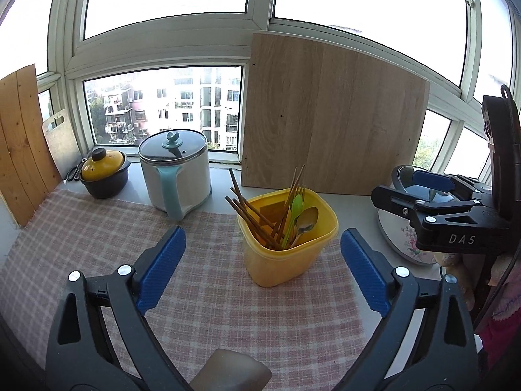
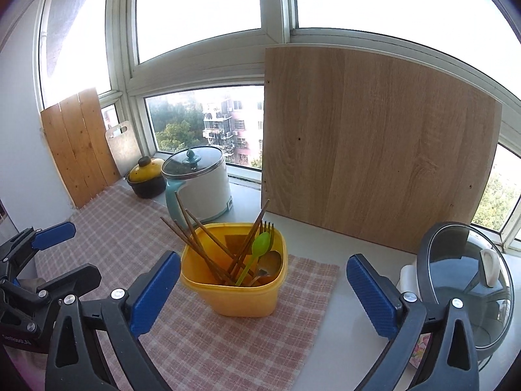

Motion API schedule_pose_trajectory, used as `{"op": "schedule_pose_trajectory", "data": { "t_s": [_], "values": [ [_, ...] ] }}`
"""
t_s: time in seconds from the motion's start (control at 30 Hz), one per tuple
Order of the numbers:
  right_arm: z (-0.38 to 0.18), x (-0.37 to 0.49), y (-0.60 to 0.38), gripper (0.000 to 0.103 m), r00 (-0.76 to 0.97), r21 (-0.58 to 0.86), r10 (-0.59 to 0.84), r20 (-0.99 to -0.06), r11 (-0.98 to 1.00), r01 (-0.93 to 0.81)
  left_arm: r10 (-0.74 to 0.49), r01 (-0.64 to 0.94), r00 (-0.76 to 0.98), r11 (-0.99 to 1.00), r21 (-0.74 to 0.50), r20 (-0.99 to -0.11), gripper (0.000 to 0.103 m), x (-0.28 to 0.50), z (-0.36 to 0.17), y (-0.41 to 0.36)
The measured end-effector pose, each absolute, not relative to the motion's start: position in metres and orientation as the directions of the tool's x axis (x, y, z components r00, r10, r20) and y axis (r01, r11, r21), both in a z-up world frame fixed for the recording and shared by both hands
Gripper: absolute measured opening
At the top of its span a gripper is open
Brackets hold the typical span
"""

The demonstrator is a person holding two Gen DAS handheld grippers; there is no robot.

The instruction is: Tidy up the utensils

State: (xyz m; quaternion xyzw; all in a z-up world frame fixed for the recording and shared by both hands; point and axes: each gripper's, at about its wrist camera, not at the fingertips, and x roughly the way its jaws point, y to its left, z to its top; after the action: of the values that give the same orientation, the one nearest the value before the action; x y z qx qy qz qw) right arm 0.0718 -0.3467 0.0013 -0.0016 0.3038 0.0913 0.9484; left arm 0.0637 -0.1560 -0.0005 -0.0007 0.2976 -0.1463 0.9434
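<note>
- Here, the left gripper (image 1: pixel 262 267) stands with its blue-padded jaws spread wide and nothing between them; the pink checked cloth (image 1: pixel 114 238) on the tabletop shows through the gap.
- The right gripper (image 2: pixel 263 290) is likewise fully spread and empty-handed.
- The yellow plastic holder tub (image 2: pixel 234 296) sits on the cloth just ahead of both grippers: nearly centred between the right gripper's jaws, and ahead and a little right of centre for the left gripper.
- Inside it stand the brown wooden chopsticks (image 2: pixel 195 244), a light green plastic spoon (image 2: pixel 259 247), a fork (image 2: pixel 267 228) and a metal spoon (image 2: pixel 272 262), their long axes upright and leaning outward, the chopsticks fanned toward the left gripper's side.
- No utensil lies loose on the cloth, so the sorting looks finished or very nearly so.
- If a further reach is needed, the right gripper appears the better lined up with the tub; any grasp on a handle would have to come from above, along those upright shafts.
</note>
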Motion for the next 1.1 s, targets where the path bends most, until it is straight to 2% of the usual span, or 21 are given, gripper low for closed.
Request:
{"op": "schedule_pose_trajectory", "data": {
  "t_s": [0.23, 1.1],
  "values": [
    [0.004, 0.063, -0.338, 0.103, 0.811, 0.054, 0.161, -0.562, 0.986, -0.159, -0.216, 0.248, 0.788, 0.969, -0.024, -0.577, 0.099, 0.056, 0.001, -0.154],
    [0.006, 0.056, -0.327, 0.103, 0.817, 0.027, 0.144, -0.558, 0.988, -0.155, -0.198, 0.238, 0.803, 0.971, -0.003, -0.562, 0.102, 0.046, 0.008, -0.147]
  ]
}}
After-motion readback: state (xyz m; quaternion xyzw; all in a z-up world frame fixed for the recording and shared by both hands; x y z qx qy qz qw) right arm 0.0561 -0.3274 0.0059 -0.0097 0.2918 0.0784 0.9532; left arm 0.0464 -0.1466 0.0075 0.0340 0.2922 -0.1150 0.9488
